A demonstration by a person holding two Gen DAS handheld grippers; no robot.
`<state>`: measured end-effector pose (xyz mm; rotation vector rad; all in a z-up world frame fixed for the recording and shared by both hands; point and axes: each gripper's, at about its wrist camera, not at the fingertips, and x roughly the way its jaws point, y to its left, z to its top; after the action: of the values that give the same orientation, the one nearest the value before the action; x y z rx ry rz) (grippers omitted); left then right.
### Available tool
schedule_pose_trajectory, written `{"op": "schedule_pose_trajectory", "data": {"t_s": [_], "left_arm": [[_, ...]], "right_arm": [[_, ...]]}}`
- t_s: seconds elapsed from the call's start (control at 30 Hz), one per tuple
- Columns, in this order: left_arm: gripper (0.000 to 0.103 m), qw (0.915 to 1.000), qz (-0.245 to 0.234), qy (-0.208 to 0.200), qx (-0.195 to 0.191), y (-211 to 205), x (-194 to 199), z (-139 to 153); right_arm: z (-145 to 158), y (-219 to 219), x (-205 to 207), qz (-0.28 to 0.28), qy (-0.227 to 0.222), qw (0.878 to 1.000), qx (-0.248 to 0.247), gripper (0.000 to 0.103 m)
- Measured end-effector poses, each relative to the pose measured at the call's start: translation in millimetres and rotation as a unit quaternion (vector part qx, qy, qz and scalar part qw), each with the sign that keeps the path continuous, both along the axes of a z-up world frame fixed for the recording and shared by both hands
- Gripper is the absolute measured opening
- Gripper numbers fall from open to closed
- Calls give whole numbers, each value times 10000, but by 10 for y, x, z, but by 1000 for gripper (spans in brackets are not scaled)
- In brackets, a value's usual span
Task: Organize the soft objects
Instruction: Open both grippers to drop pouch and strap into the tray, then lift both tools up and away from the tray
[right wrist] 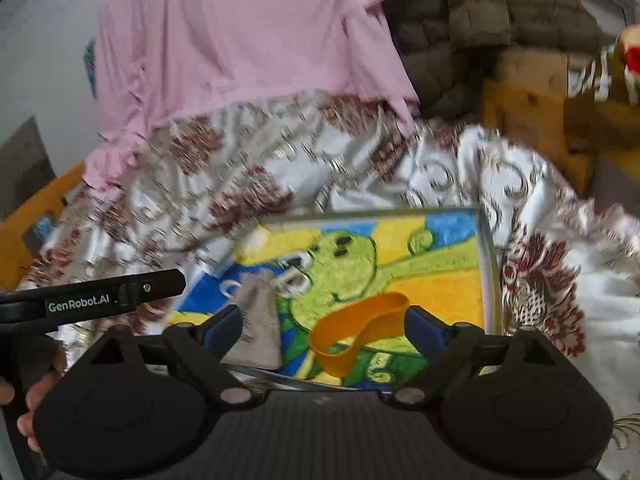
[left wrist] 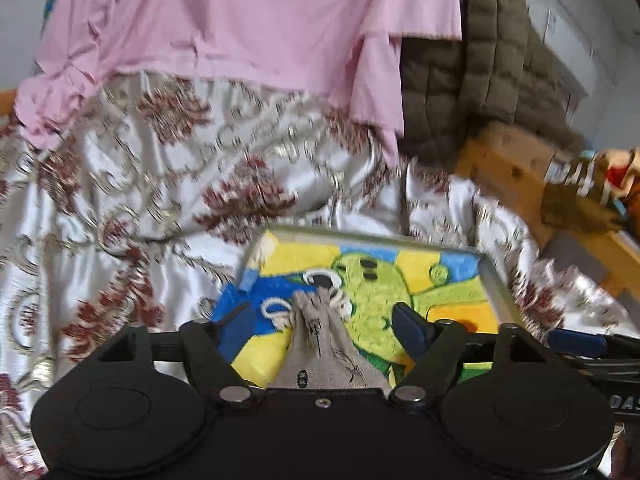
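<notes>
Left gripper [left wrist: 324, 322] spread wide above a grey drawstring pouch [left wrist: 320, 344], lying on a framed cartoon picture [left wrist: 420, 280] atop floral bedspread [left wrist: 160, 184]; pink cloth [left wrist: 240, 20] beyond.

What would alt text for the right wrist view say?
The open right gripper hovers over a colourful cartoon picture tray on a floral bedspread, with a grey drawstring pouch and an orange band between its fingers. A pink cloth lies behind.

Between the spread fingers of our left gripper [left wrist: 324, 320] lies the grey pouch [left wrist: 320, 344]; an orange band [right wrist: 356, 328] lies between those of our right gripper [right wrist: 324, 330]. Ahead, patterned bedspread [left wrist: 160, 208] lies unobstructed; beyond, pink cloth [left wrist: 240, 20] and brown quilted jacket [left wrist: 480, 60] close the way.
</notes>
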<state>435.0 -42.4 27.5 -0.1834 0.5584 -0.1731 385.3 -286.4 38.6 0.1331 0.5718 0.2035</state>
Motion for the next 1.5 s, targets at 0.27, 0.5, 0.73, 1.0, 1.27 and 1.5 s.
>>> {"op": "schedule_pose_trajectory", "data": {"t_s": [0.27,0.5,0.73,1.0,1.27,1.5], "left_arm": [[97,9979,335,-547,121,284,-705,438],[102,9952,483,-826,210,489,-1326,700],[102,9927,516,-1023,383,611,-1814,878],[102,9919,363,-1052,609,795,-2355,891],[102,9925,146,-1005,674,1075,-2753,642],[102,9948,-107,-638,783,1225,-2785,305]], "right_arm": [[474,207,-735,52,-852,9963,-109,103],[712,472,-1313,-87,-1363,9902,-292,103],[780,720,-1748,-247,-1804,9824,-407,103],[665,982,-2244,-234,-2077,9758,-636,103],[390,1126,-2651,-212,-2021,9774,-581,103],[6,1187,-2782,-177,-1661,9835,-689,103]]}}
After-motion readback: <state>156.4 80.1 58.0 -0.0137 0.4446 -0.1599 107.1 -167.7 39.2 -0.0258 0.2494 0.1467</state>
